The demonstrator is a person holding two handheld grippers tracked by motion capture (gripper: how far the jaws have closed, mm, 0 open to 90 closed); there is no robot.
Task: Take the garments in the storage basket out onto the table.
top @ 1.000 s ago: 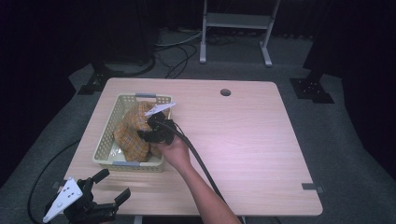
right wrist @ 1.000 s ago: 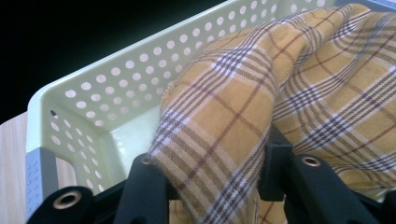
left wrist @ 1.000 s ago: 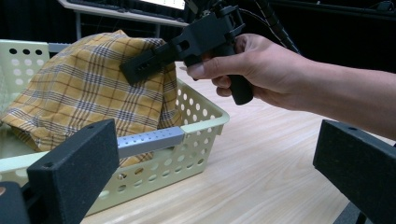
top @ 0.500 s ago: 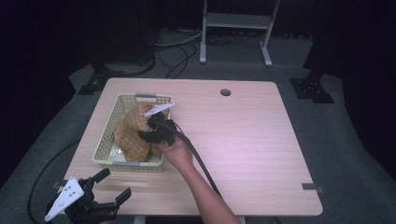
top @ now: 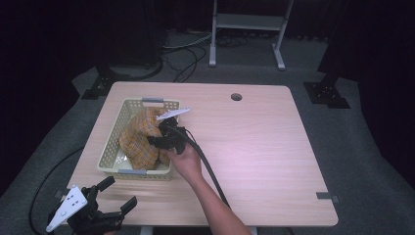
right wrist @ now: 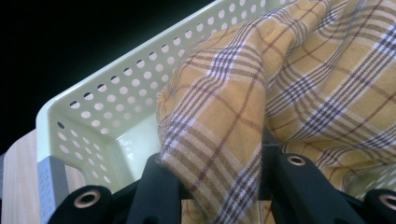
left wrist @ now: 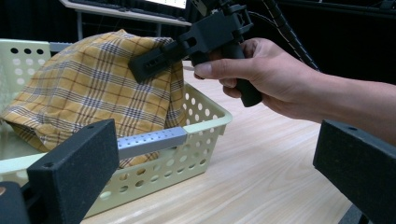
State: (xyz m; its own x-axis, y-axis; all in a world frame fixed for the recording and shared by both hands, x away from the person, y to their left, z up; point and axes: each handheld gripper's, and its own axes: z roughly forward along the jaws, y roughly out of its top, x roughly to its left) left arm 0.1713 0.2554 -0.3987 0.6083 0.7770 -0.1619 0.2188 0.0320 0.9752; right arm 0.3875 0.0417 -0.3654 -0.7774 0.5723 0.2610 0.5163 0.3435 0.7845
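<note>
Yellow plaid cloth [top: 139,139], heaped in the pale perforated basket [top: 110,156] at centre left of the high view, crossed by brown and white lines. Nearest, at lower left: left gripper [top: 110,196] past the table [top: 264,147] edge, jaws spread, holding nothing. Farther in, mid-frame: right gripper [top: 159,142] in a hand [top: 183,159], clamped on a cloth fold, partly covering the fabric. Beyond, at top: dark floor, cables [top: 188,56], metal stand [top: 247,29].

your table [top: 254,147] is evenly lit from above with a pale sheen mid-surface; surroundings fall to near black. your close views are sharp on the plaid cloth [right wrist: 289,84], nearest jaws softly blurred.
</note>
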